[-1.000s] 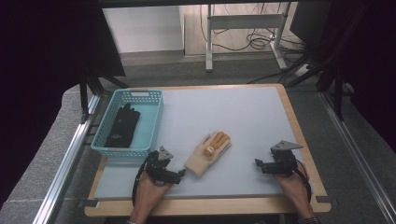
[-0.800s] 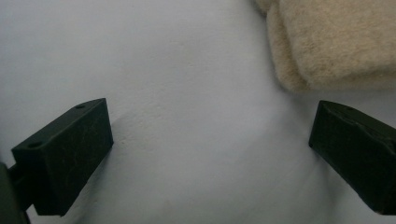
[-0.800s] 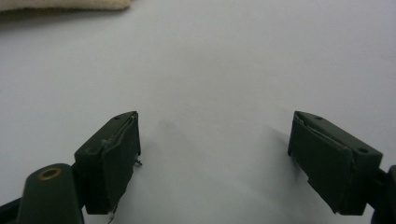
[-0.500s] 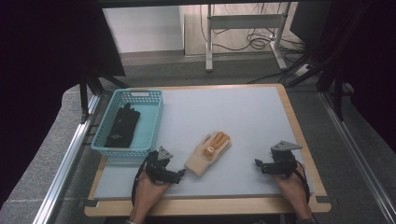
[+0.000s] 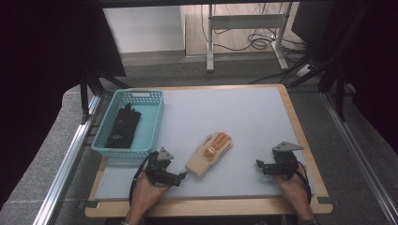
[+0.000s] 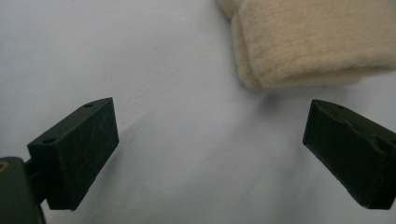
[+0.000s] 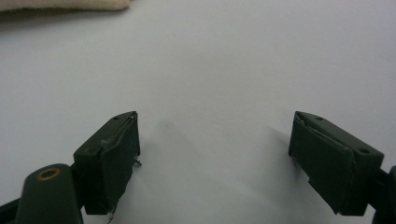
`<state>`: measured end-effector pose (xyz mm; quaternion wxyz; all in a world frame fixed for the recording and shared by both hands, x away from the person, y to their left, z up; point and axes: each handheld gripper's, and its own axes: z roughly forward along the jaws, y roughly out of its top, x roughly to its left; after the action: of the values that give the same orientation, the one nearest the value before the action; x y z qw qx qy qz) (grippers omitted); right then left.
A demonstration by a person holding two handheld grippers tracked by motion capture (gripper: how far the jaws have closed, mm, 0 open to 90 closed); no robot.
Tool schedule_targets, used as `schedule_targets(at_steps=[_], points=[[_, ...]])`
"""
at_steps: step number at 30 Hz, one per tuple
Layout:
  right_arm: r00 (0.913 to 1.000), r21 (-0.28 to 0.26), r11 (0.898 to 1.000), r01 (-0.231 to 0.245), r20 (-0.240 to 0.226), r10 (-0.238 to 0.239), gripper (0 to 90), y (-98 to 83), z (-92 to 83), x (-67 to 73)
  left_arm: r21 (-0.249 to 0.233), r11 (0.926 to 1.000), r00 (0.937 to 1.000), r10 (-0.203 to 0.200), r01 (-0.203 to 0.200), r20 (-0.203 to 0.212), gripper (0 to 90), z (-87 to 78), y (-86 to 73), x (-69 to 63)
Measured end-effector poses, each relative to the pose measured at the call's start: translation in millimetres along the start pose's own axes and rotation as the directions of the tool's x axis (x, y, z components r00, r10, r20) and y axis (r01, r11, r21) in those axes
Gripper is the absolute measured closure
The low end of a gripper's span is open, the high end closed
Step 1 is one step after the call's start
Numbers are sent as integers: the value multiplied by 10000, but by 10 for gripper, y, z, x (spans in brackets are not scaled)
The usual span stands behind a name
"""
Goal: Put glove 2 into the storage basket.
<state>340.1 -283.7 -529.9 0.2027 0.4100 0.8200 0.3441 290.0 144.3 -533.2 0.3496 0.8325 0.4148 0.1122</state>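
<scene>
My left gripper (image 5: 177,175) rests on the pale table, jaws spread wide and empty, just short of the cuff of the cream knitted glove with orange fingertips (image 5: 210,153). My right gripper (image 5: 261,165) waits well apart, likewise released. Next, I judge: nudge forward and pinch the cuff

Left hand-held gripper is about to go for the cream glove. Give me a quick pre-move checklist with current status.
1. Left hand-held gripper open: ok, jaws wide apart, nothing between them.
2. Cream glove reachable: ok, its cuff end lies just ahead of the jaws in the left gripper view, not yet touched.
3. Glove flat on the table: ok, nothing on it.
4. Right hand-held gripper out of the way: ok, open, off to the glove's right.
5. Basket room: ok, one black glove inside, space left.
6. Glove clear of the basket: ok, apart.
</scene>
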Motion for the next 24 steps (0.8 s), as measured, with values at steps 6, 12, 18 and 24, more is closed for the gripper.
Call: schedule_targets(at_steps=[6,12,18,24], points=[[10000,-2,10000,-5,0,5,163,0,0,0,95,10000,9991,-27,23,422,37,-74,101,-32],[10000,-4,10000,-4,-1,4,162,0,0,0,287,9996,9982,-12,-5,593,37,-82,234,-73],[10000,-8,10000,-13,-1,13,162,-1,0,0,436,9990,9971,24,-57,757,35,-28,408,-126],[10000,-9,10000,-22,-2,22,162,0,0,0,750,9968,9966,206,-266,796,35,91,564,-183]])
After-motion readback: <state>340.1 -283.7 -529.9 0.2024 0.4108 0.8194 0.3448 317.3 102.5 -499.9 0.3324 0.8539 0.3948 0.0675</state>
